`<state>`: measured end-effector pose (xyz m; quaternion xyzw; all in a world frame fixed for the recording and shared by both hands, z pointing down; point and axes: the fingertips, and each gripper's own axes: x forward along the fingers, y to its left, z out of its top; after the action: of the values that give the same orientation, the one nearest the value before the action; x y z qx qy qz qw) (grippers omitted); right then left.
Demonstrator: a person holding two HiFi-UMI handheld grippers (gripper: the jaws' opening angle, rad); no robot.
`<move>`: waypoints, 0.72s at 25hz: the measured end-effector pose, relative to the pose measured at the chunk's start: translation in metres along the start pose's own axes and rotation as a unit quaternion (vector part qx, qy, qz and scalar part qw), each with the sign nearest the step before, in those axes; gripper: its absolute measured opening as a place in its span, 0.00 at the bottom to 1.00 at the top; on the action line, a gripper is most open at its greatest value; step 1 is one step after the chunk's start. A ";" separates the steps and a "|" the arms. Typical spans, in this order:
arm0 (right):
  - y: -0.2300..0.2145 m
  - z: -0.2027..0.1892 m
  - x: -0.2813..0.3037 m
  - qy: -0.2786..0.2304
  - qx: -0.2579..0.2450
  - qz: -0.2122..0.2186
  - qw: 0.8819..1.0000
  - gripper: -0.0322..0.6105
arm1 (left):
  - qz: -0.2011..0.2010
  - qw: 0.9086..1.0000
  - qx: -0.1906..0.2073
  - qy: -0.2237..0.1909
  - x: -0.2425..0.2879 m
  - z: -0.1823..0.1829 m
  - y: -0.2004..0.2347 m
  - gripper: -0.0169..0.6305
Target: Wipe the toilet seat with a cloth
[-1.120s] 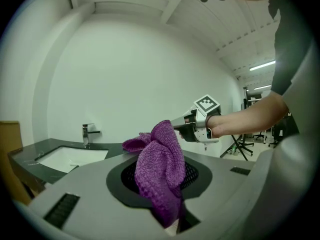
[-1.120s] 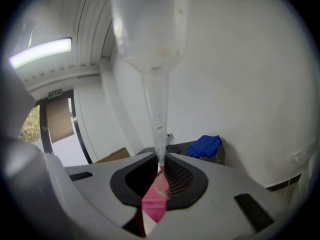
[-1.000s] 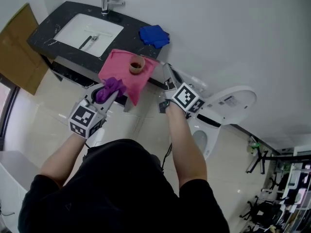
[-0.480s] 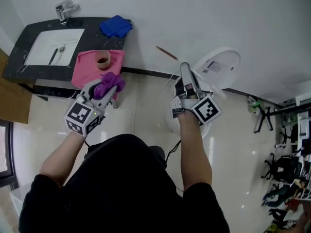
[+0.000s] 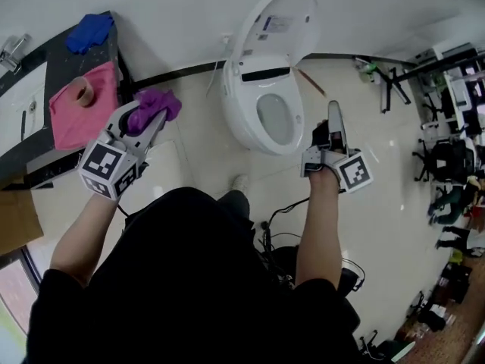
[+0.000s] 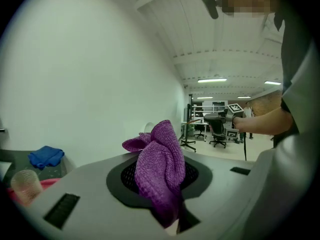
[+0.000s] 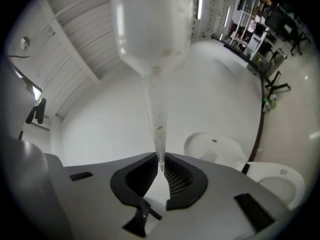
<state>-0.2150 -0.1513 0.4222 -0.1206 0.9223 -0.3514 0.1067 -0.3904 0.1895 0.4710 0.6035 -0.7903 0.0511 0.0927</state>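
Cloth — purple, rough knit, matt. Toilet — glossy, smooth, white. Floor shiny tile. Tube clear plastic, smudged.

Plain black short-sleeved shirt

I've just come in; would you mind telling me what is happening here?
A person stands over a toilet with a handheld tool in each hand. The left tool is shut on a bunched purple cloth, held off to the toilet's left. The right tool grips the thin end of a pale translucent object I cannot identify. The lid is raised, the toilet seat is down, and neither tool touches it: wiping has not started.
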 end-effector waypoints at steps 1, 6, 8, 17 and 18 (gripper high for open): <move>-0.023 0.012 -0.016 -0.009 0.000 -0.022 1.000 0.11 | -0.009 1.000 0.002 0.002 0.011 0.002 -0.008 0.17; -0.133 0.056 -0.082 -0.046 0.013 -0.117 0.992 0.11 | -0.041 0.999 0.013 0.025 0.063 0.005 -0.044 0.17; -0.173 0.068 -0.099 -0.054 0.023 -0.140 0.988 0.11 | -0.046 0.998 0.016 0.033 0.086 0.006 -0.059 0.17; -0.334 0.093 -0.060 0.001 0.048 -0.170 0.984 0.11 | -0.023 0.997 0.013 0.069 0.210 0.022 -0.114 0.17; -0.349 0.093 -0.048 0.013 0.050 -0.171 0.984 0.11 | -0.018 0.997 0.011 0.074 0.222 0.023 -0.117 0.17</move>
<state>-0.0915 -0.4474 0.5951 -0.2662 0.8708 -0.4115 0.0390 -0.3360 -0.0556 0.4912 0.6128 -0.7700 0.1026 0.1448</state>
